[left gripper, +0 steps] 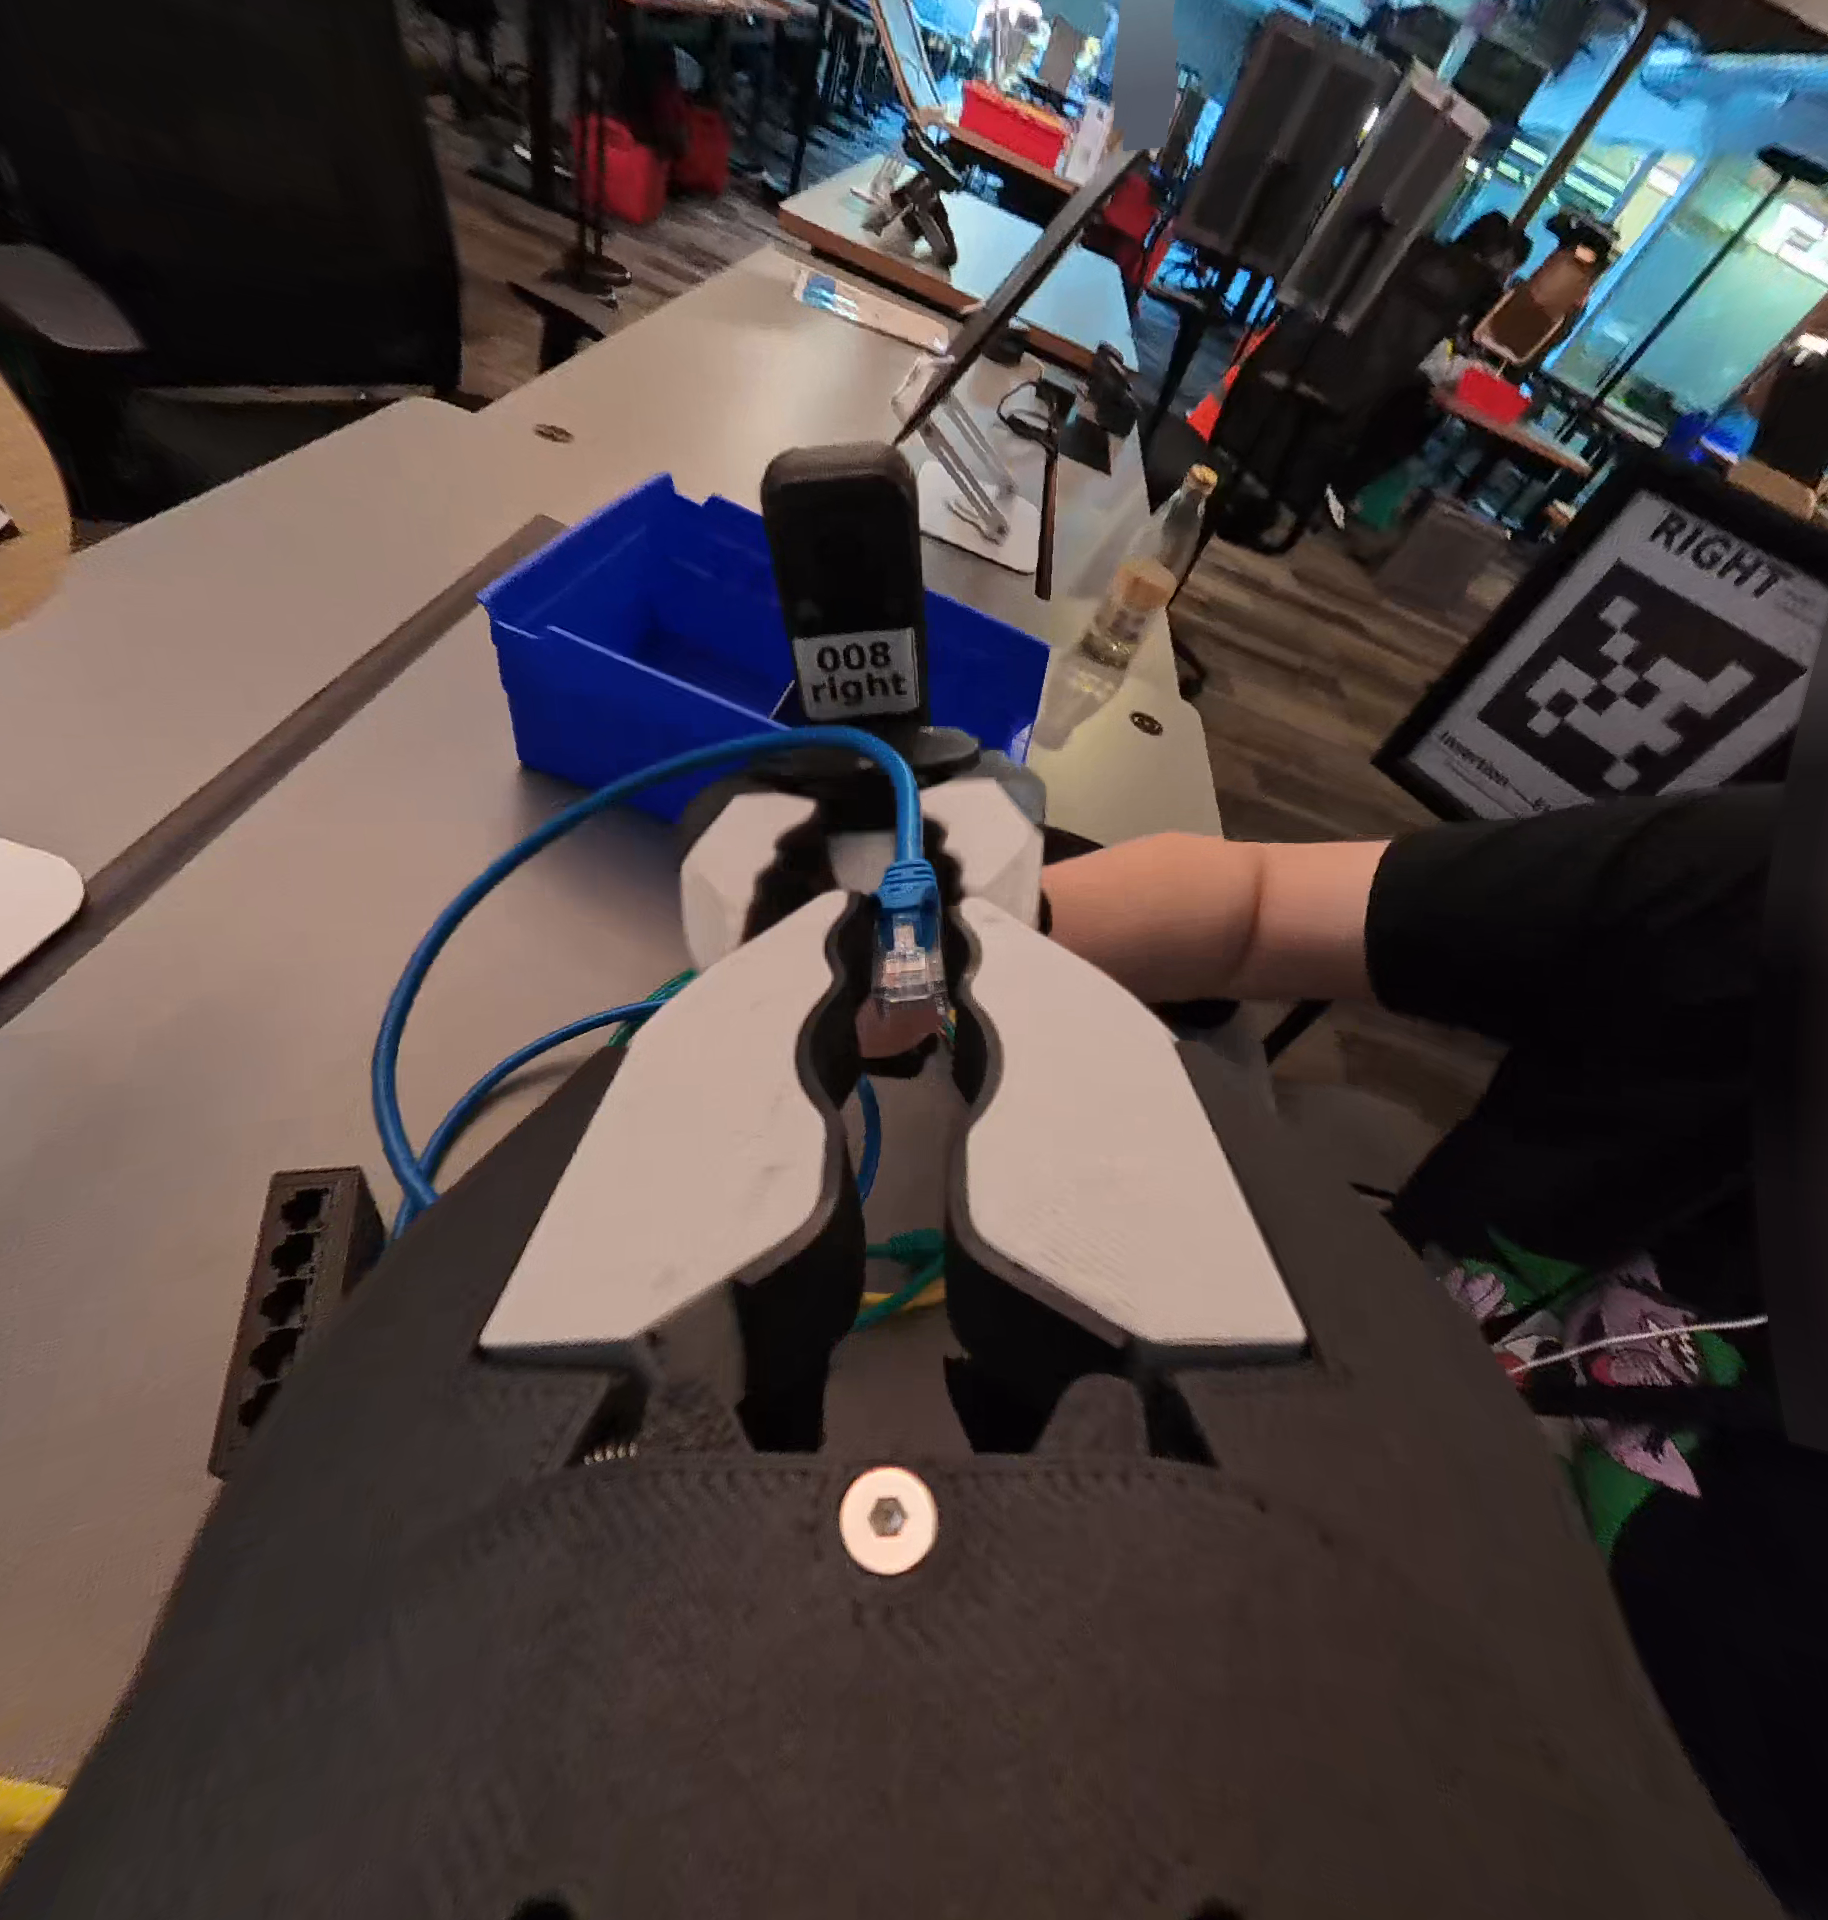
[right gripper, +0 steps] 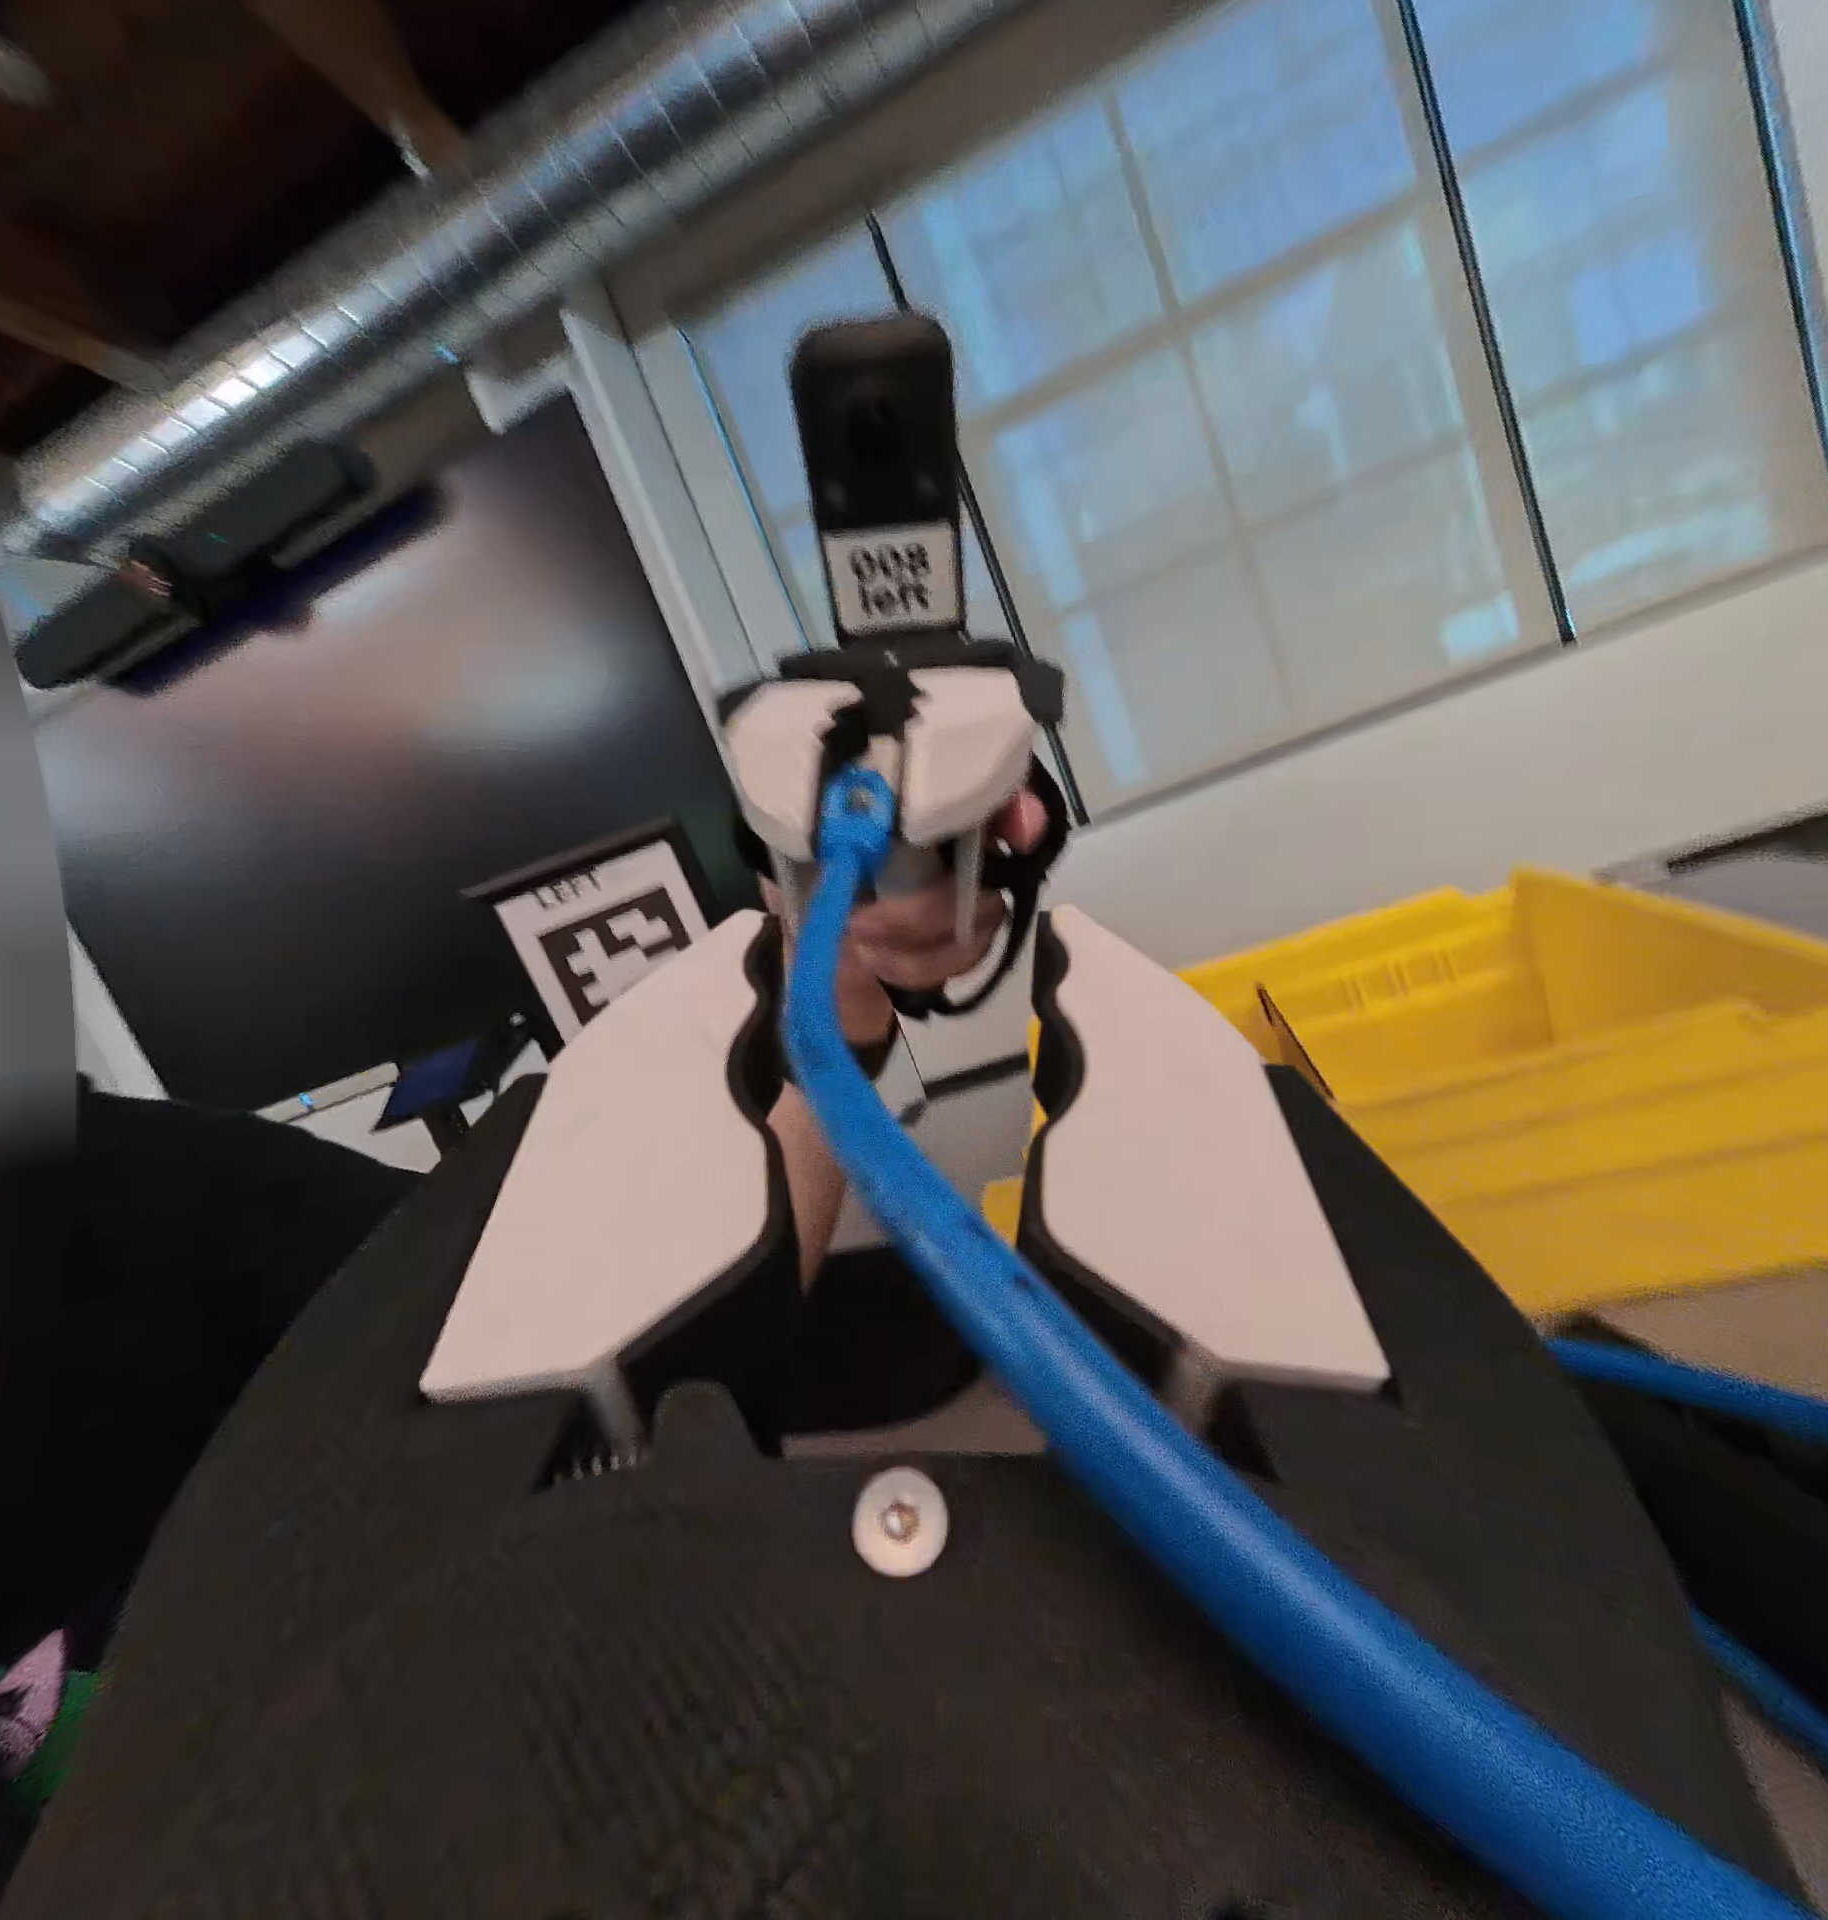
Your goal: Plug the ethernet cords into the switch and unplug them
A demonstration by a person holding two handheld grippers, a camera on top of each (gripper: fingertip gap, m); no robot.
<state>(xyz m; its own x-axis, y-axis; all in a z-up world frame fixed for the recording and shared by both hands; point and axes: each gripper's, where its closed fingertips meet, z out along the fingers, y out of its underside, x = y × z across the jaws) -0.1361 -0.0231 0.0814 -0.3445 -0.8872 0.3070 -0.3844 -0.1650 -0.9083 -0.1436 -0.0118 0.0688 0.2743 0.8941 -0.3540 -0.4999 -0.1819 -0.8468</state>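
Over a grey table in an open workshop, the left gripper is clamped on the plug of a blue cord, held in the air. The right gripper faces it with fingers apart, the cord running loosely between them. The black switch sits on the table at 8 o'clock in the left wrist view, ports empty; a blue bin stands at 11 o'clock. Green and yellow cords lie below the grippers. A yellow bin, tall windows and a ceiling duct fill the right wrist view.
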